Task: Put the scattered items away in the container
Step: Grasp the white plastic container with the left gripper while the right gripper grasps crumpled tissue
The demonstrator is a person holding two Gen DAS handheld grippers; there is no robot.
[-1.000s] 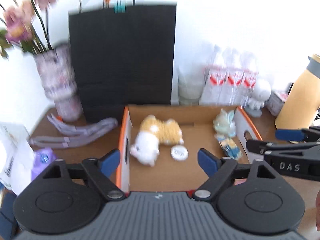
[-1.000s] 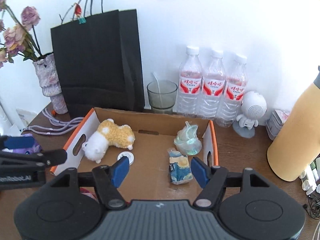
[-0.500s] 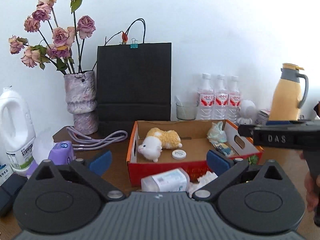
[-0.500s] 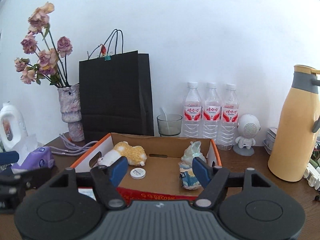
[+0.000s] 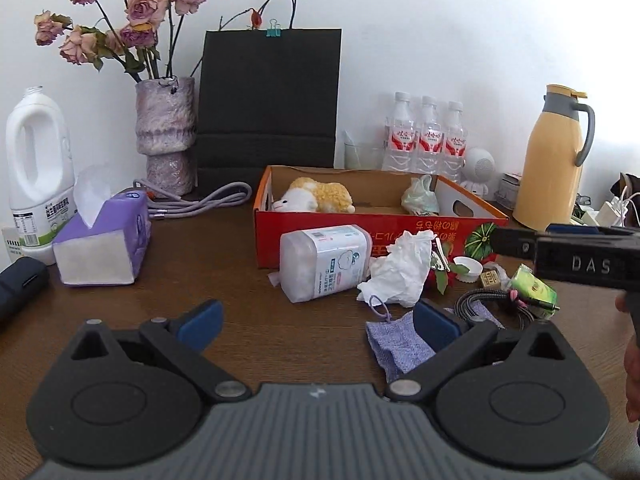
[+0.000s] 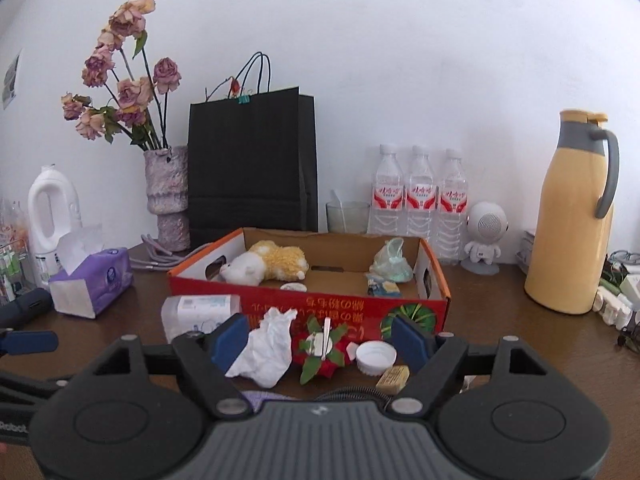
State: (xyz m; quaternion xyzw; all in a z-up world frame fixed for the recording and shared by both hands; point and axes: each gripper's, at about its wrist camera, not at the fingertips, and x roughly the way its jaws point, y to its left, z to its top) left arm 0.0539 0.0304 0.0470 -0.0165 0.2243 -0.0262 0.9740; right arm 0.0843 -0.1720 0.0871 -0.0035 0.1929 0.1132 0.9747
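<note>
Several loose items — a crumpled tissue (image 6: 266,350), white cap (image 6: 376,353), plastic jar (image 5: 322,261) — lie just before the red cardboard box (image 5: 440,232) (plush toy (image 6: 266,266) already inside). Left gripper (image 5: 318,324) gapes wide, empty; right gripper (image 6: 320,338) is opening, gripping nothing.

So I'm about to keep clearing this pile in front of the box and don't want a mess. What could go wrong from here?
The crumpled tissue lies against the red clip and the white cap, so the right gripper, jaws opening and empty, might catch or scatter the neighbours.

The plastic container lies on its side and could roll if nudged.

The black cable tangles near the green packet and may drag it.
</note>
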